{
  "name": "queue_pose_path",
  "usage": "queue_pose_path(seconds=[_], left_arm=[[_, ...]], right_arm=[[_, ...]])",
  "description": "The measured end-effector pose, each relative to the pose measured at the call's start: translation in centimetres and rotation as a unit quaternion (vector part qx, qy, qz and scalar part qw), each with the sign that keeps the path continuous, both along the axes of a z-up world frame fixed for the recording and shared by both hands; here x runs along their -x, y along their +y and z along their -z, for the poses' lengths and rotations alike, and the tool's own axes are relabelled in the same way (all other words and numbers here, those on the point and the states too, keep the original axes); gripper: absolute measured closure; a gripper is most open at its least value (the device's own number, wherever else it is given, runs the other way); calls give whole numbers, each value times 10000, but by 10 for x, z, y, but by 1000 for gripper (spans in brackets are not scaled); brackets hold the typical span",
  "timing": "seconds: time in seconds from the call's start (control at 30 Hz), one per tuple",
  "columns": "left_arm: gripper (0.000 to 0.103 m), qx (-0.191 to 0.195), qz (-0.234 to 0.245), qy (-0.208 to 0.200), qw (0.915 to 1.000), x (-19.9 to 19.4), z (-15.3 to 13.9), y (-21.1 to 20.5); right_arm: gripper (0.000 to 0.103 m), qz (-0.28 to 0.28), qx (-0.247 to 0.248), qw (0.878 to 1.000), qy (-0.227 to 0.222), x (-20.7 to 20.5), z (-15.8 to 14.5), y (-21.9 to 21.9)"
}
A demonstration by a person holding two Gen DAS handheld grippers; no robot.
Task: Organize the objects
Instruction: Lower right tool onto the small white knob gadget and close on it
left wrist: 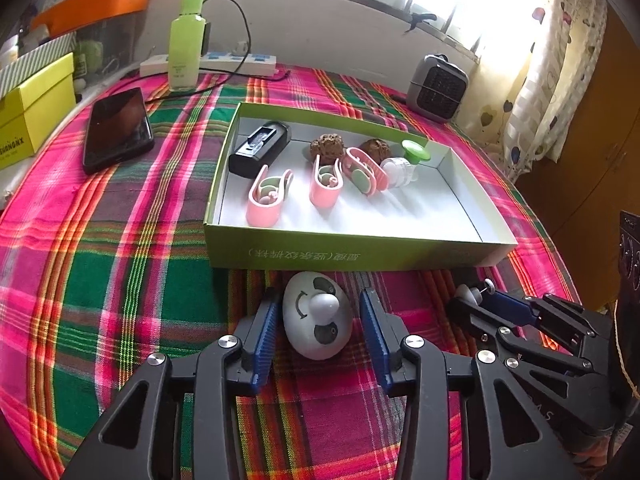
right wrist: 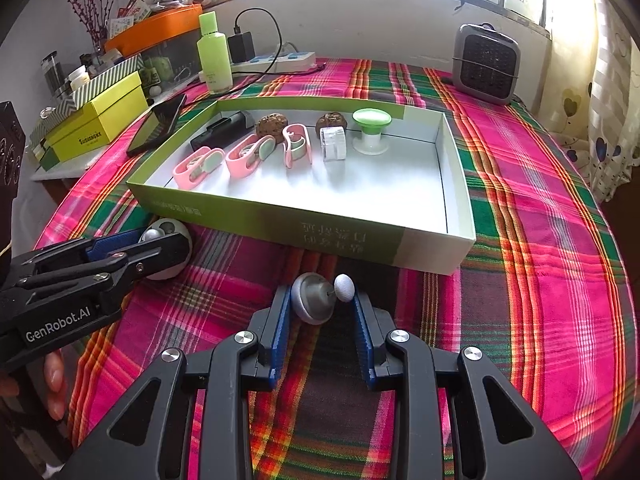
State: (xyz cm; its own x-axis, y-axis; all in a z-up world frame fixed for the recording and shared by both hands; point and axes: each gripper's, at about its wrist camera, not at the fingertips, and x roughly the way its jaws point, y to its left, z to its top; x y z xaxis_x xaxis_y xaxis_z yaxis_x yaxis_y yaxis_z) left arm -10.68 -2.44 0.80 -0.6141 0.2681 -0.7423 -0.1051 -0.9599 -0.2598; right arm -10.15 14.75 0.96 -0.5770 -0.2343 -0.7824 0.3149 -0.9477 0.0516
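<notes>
left tool [left wrist: 318, 322] has its blue pads apart on either side of a white egg-shaped panda toy [left wrist: 318, 316] lying on the plaid tabletop [left wrist: 120, 280], just near of the green box [left wrist: 360, 250]; pads look close to the toy but contact unclear. right tool [right wrist: 322, 304] also has its pads apart, around a small grey dome piece with a white knob [right wrist: 316, 298], same spot in front of the box's near wall; the left pad looks to touch the dome, the right pad sits by the knob, no firm clamp visible. in the left wrist view the right tool sits to the right of the left tool, near it. inside the box: black case [left wrist: 260, 148] far left, three pink clips [left wrist: 326, 184] in a row, two brown walnut-like lumps [left wrist: 327, 147] behind them, a white roll [left wrist: 400, 170], a green-topped knob [left wrist: 415, 151]. outside the box: dark phone [left wrist: 118, 130] at left, green bottle [left wrist: 186, 40] and power strip [left wrist: 208, 62] at the far edge, grey heater [left wrist: 438, 86] far right.
</notes>
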Motion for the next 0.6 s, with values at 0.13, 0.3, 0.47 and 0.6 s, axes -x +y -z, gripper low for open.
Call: queue_pose_path(seconds=[0.13,0.3,0.47,0.6], left_arm=[[64,-139,-80,-32,9999,1,0,-5],[73,-92,-130,-47,9999,1,0,-3],[73,-105,-143,-46,9998,2,0,-3],[73,-111,-173,-44,9998,1,0,-3]], right_arm=[[73,11,13,10000,3,2,0,-1],[73,26,32,10000,8,3,0,-1],[73,26,58,10000,11,3,0,1],[73,22,50,10000,24,3,0,1]])
